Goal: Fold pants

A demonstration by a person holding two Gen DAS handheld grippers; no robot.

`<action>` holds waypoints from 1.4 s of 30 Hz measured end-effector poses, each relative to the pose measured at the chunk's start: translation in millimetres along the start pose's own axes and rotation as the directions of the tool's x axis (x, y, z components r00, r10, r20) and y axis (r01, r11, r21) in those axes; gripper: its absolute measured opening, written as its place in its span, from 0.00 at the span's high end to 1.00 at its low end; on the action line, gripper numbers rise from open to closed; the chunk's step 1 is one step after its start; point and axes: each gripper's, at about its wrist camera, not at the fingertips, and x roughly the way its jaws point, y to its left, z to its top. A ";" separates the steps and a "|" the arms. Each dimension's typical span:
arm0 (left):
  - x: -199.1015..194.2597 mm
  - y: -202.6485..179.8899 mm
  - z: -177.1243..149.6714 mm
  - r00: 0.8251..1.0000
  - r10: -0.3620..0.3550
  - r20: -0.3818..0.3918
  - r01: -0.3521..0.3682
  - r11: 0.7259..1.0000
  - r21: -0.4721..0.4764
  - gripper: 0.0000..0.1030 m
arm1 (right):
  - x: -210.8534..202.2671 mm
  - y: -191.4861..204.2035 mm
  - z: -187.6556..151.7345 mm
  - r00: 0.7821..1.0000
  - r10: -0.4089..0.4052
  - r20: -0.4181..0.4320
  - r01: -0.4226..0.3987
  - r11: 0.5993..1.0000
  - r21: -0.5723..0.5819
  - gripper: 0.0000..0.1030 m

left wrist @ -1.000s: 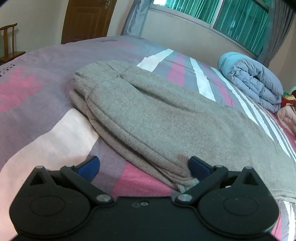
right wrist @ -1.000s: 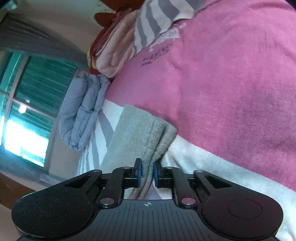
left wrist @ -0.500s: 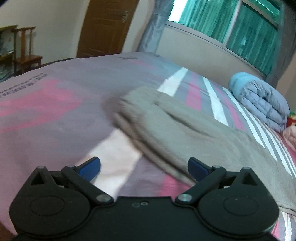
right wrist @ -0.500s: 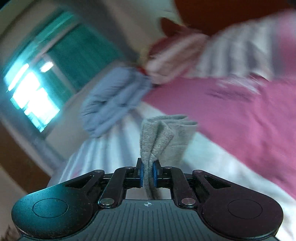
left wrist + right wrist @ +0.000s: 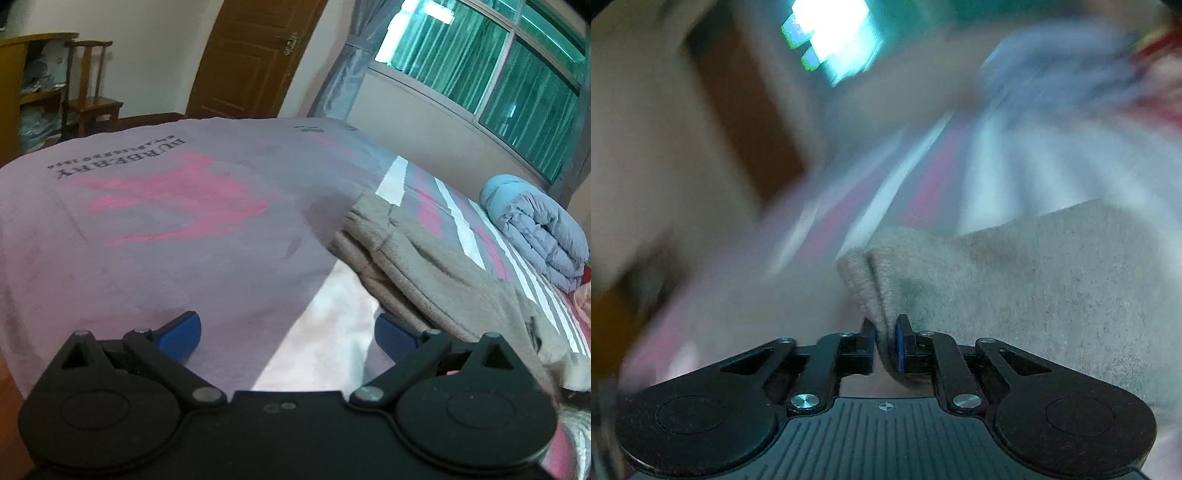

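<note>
Grey pants (image 5: 424, 258) lie folded lengthwise on the bedspread (image 5: 166, 221), toward its right side in the left wrist view. Right gripper (image 5: 885, 341): jaws clamped on a bunched edge of the pants, cloth spreading to the right; background blurred. Left gripper (image 5: 288, 332): jaws wide apart, holding nothing, over bare bedspread just left of the pants. A rolled blue quilt (image 5: 535, 225) lies beyond, near the window (image 5: 498, 66). Wooden door (image 5: 251, 55) and chair (image 5: 90, 92) stand behind the bed.

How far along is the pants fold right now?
Done: the grey pants already lie layered lengthwise on the bedspread. In hand: the right gripper pinches a bunched end of them. The left gripper is open, holding nothing. Left: laying that end across and smoothing.
</note>
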 end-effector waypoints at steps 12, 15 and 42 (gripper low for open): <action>1.6 -9.0 -6.6 1.000 -0.014 0.005 0.014 1.000 0.001 0.07 | -21.3 23.4 3.1 0.983 -0.037 0.178 0.038 0.999 -0.002 0.77; 4.2 -22.5 -7.4 0.999 -0.039 0.001 0.039 0.999 0.017 0.07 | 0.6 5.6 6.0 0.993 -0.069 0.098 0.058 0.992 0.108 0.77; 47.0 -86.3 -7.2 0.995 -0.085 -0.053 0.091 0.988 0.125 0.06 | -19.2 -121.1 47.8 0.876 -0.436 0.207 0.380 0.887 0.262 0.79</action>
